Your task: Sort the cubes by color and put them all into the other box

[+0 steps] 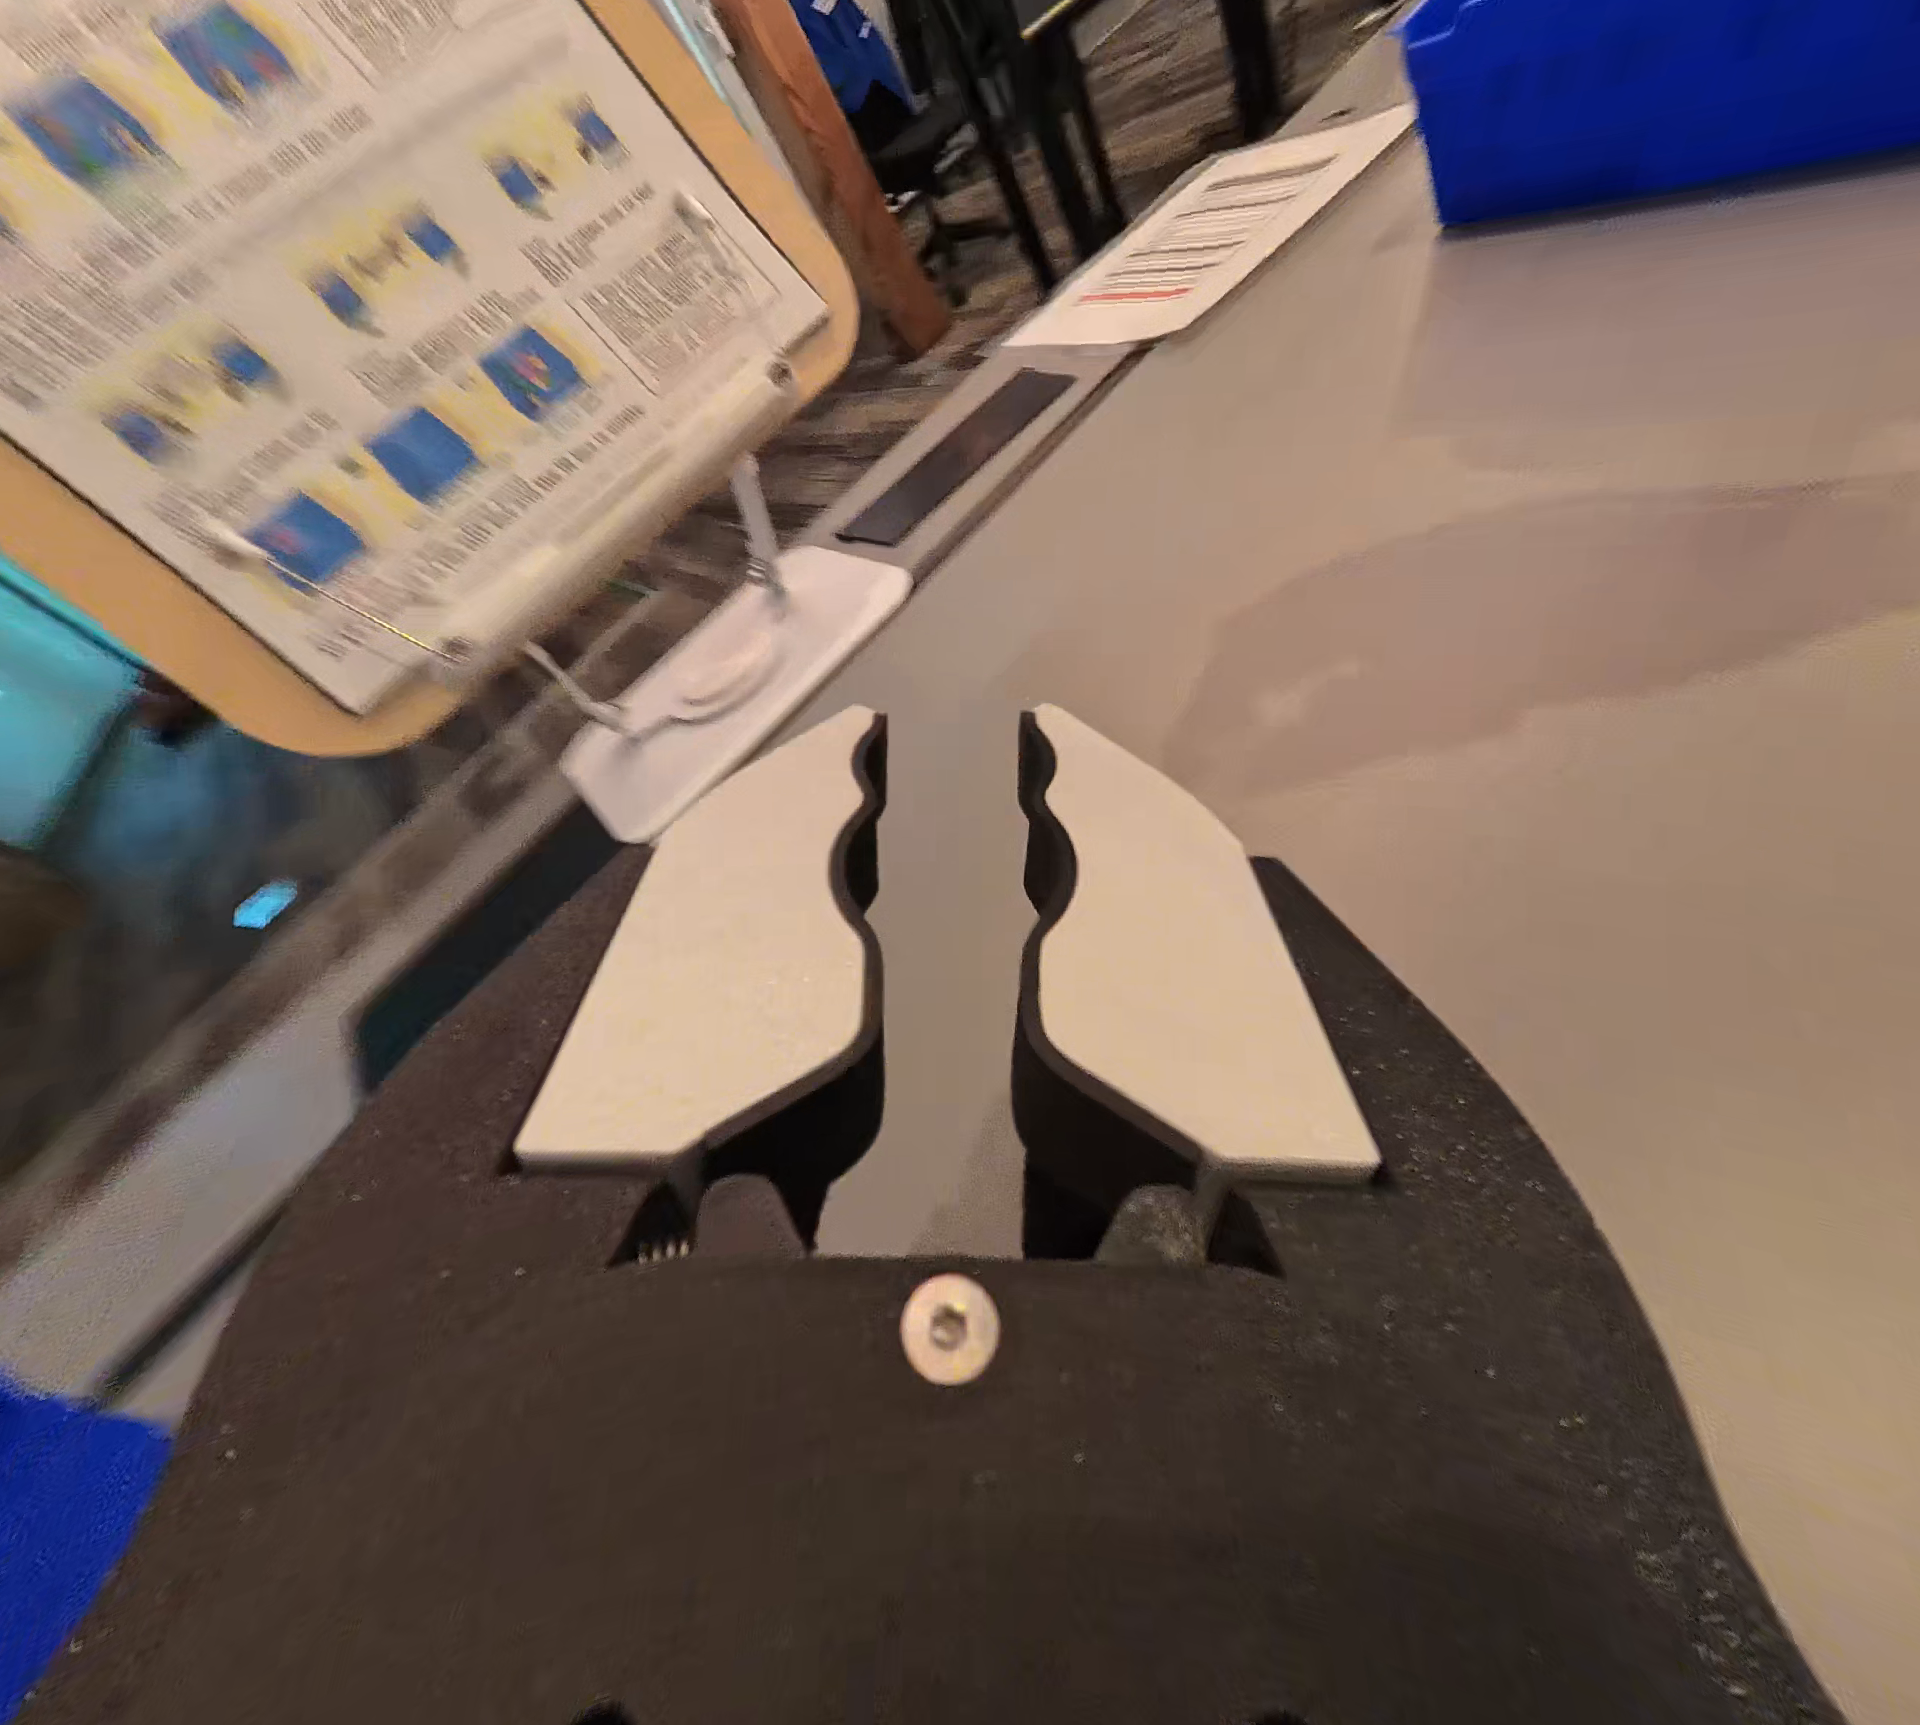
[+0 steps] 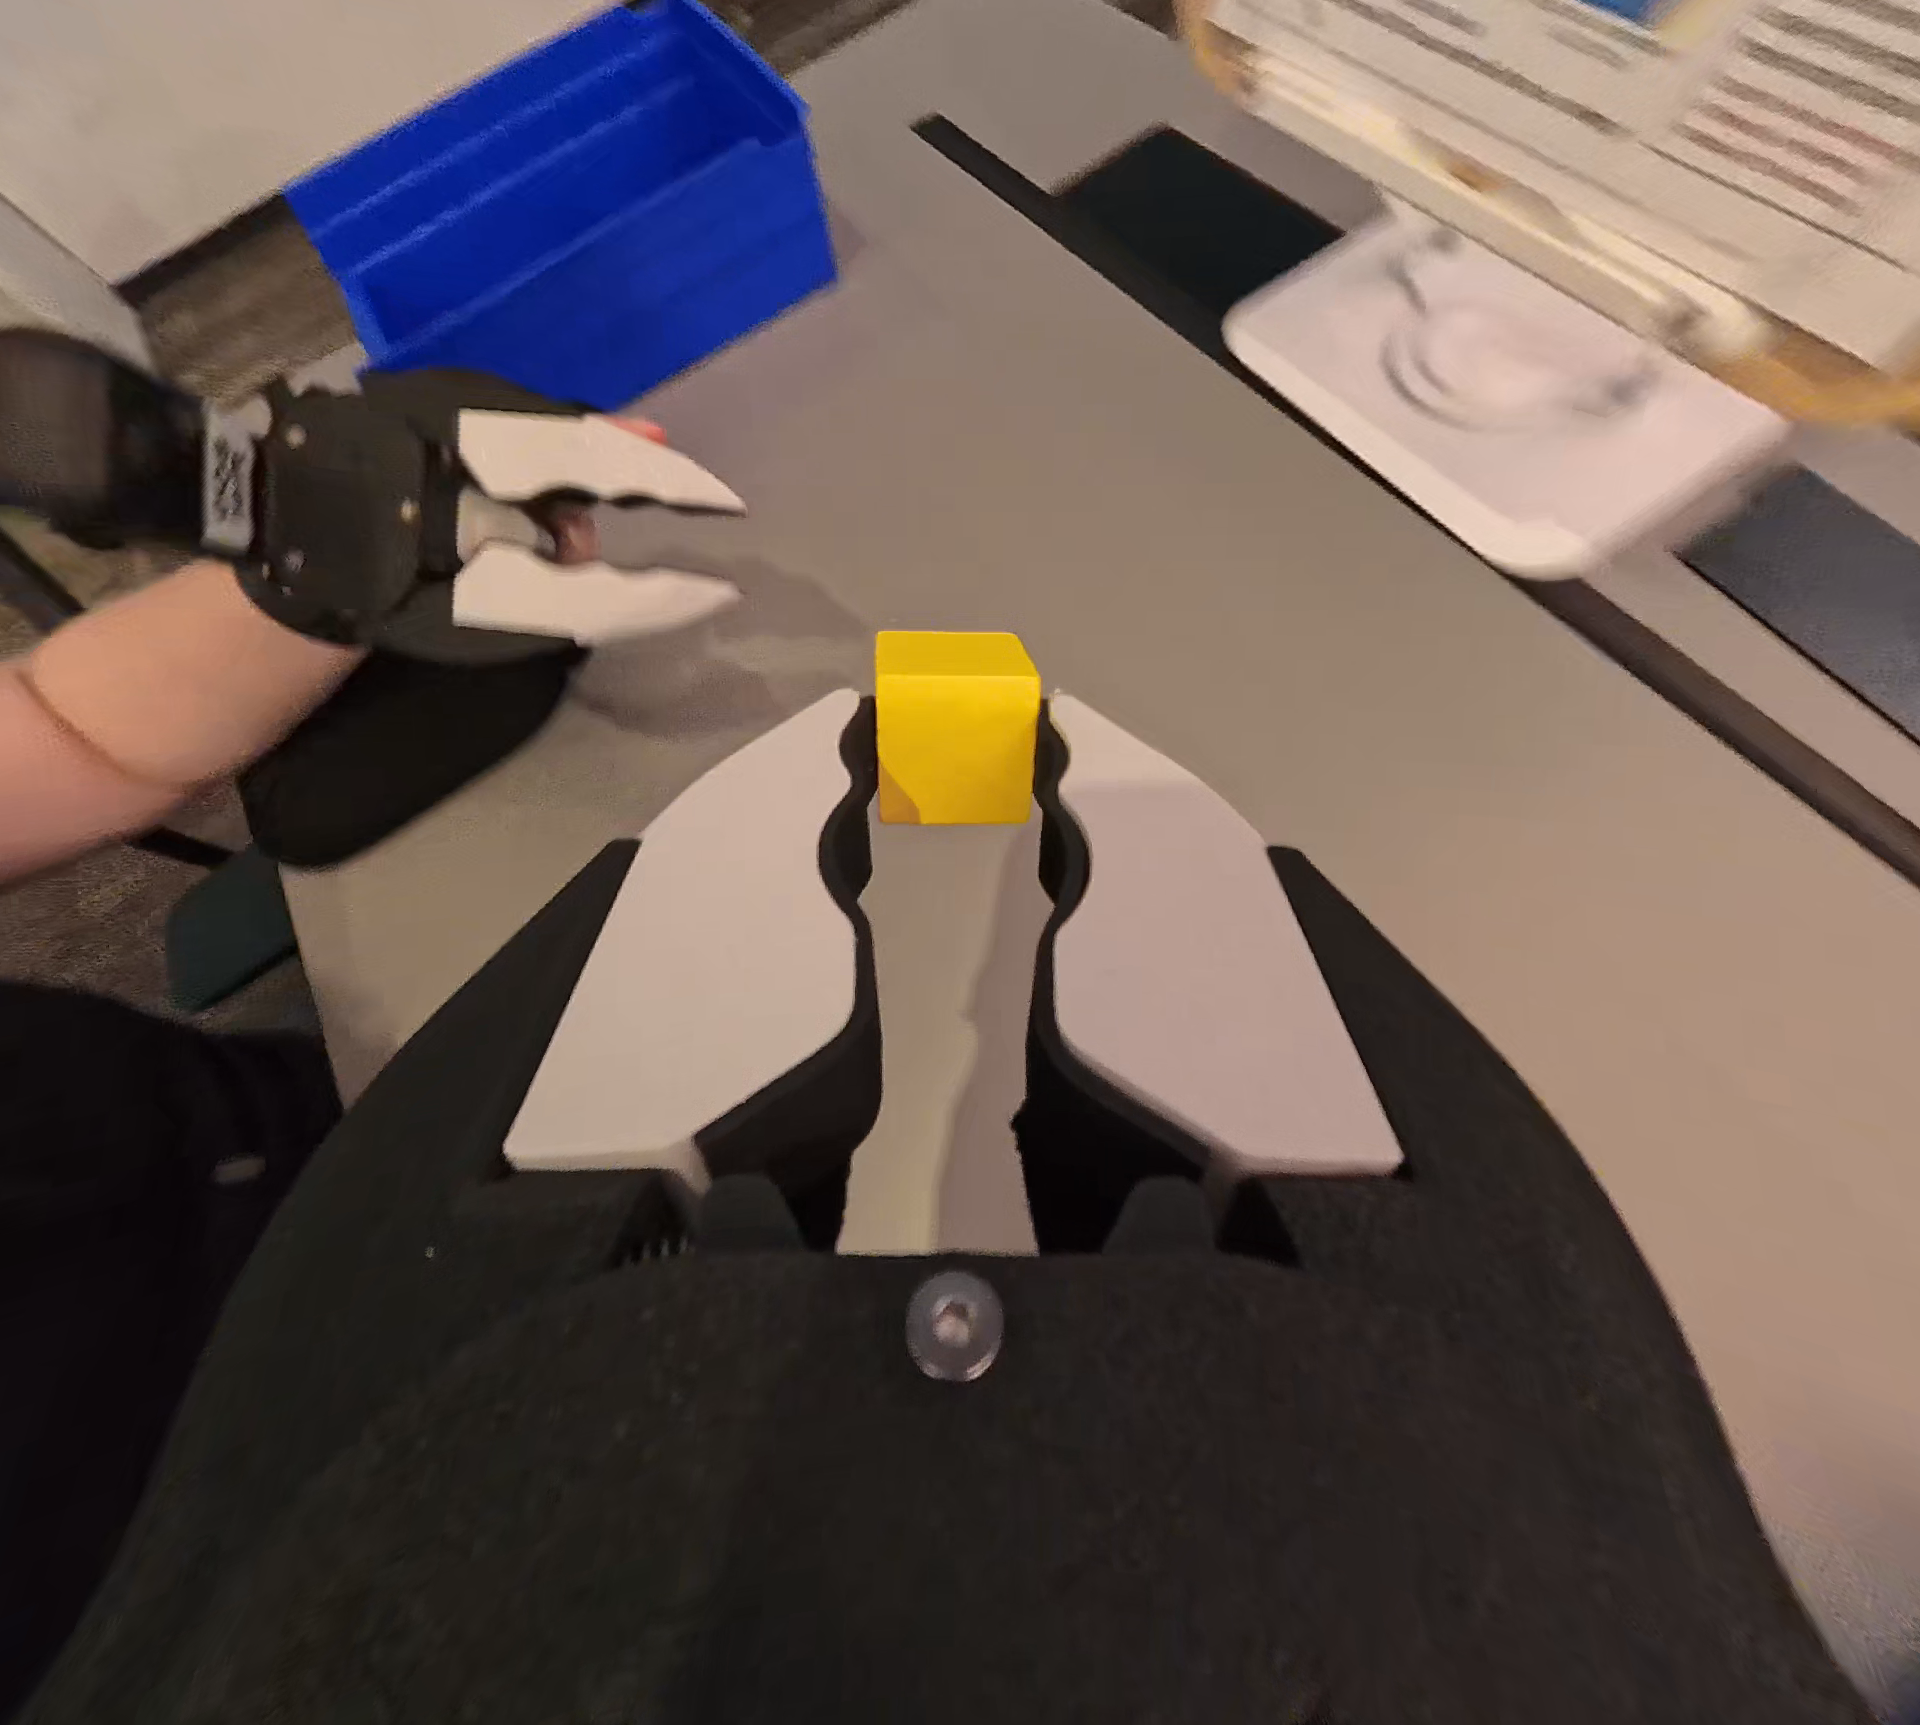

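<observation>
Left wrist view: my left claw is hovering parted and empty over the grey tabletop, the blue box well ahead to its right. Right wrist view: my right claw is pinching a yellow cube at its tips. I judge I'm carrying it; next comes lowering it into the blue box.
</observation>
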A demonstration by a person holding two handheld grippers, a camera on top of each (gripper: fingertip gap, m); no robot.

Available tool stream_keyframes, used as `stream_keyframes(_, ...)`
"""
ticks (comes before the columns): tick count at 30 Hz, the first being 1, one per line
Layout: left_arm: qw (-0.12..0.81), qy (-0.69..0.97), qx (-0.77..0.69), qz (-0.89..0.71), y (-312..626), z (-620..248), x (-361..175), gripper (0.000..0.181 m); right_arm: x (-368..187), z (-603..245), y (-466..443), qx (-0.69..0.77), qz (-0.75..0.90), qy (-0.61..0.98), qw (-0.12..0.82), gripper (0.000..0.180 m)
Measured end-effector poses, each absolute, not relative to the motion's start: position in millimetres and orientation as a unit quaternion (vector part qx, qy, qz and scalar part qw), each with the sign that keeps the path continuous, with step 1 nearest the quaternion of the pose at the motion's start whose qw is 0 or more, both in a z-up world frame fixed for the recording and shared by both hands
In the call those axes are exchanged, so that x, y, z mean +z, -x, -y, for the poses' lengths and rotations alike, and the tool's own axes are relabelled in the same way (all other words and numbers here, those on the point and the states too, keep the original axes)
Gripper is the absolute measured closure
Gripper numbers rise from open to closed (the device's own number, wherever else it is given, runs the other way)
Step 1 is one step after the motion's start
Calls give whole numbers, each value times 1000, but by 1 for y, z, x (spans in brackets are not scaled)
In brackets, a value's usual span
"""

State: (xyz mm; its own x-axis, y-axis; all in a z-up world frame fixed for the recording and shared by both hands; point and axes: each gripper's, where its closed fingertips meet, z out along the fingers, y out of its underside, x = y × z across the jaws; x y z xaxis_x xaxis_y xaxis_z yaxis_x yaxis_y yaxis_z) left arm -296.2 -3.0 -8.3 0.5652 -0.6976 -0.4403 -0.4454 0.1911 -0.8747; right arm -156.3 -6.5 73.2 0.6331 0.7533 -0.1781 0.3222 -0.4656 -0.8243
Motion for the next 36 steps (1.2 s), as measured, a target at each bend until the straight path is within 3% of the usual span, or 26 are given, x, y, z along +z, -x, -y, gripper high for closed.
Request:
stream_keyframes(6,591,645,-134,-465,283,0,-64,167,32,75,-99,127,51,921,365,152)
stream_keyframes(11,579,628,-139,-501,264,17,-83,170,-9,132,-194,126,-99,918,362,152)
stream_keyframes(16,571,623,-149,-513,257,22,-88,170,-78,146,-187,187,-46,952,239,152)
stream_keyframes(28,592,623,-158,-486,265,14,-74,174,-131,126,-181,152,-10,984,91,151)
stream_keyframes(36,596,607,-154,-502,267,19,-71,172,-140,118,-175,175,-41,981,75,147)
